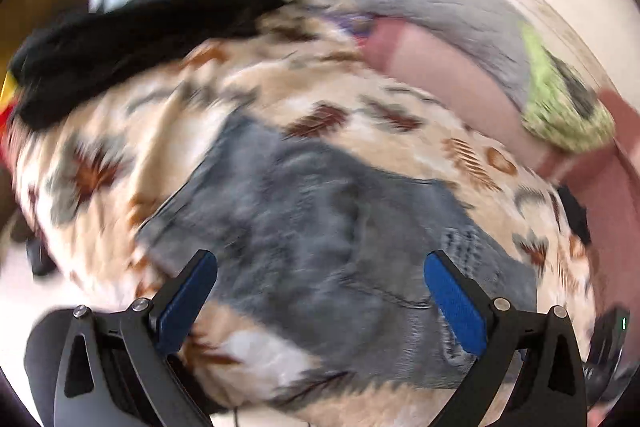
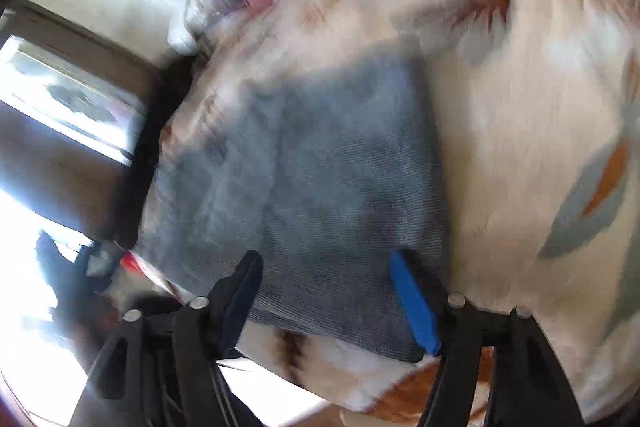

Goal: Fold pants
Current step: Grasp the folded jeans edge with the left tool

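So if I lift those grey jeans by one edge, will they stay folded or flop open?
The grey jeans would probably flop: they lie in soft layers on the patterned blanket. The ribbed denim looks thick, so likely heavyish. The fluffy blanket may drag against them when pushed.

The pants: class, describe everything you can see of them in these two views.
The pants are grey-blue denim with a visible weave, seams and a frayed patch near one edge. They lie flat, seemingly already folded into a compact block, on a patterned fleece blanket covering a bed. Both views are blurred. Each gripper's open fingers hang over the cloth; neither pinches it.
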`<state>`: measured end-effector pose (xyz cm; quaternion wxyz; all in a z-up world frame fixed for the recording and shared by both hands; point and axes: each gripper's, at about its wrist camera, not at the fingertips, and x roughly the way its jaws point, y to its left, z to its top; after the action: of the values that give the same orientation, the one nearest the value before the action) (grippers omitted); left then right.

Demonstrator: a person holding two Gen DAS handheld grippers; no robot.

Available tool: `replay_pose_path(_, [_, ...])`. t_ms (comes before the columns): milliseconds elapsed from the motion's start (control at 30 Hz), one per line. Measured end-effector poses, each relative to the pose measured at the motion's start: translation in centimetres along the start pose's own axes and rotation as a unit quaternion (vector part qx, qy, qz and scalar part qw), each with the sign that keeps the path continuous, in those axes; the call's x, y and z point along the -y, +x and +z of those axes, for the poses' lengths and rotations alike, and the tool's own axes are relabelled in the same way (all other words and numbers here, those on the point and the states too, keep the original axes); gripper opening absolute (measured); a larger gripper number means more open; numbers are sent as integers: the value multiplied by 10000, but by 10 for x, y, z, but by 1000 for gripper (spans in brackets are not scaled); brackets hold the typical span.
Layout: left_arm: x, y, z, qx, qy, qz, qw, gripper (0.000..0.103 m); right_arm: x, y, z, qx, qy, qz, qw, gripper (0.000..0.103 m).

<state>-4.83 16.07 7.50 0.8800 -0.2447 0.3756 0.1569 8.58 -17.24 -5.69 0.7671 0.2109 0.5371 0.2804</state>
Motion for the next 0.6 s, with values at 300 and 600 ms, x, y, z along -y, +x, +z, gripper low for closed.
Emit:
replay_pose_path(300, [-69,11,4,-127,-1535,-263,9877,103,11,-10,6,440,331,202,9983,69])
replay_pose_path(600, [-90,58,10,-581,-2387,-1121,9629,102,0,-28,2,721,227,-102,9971,69])
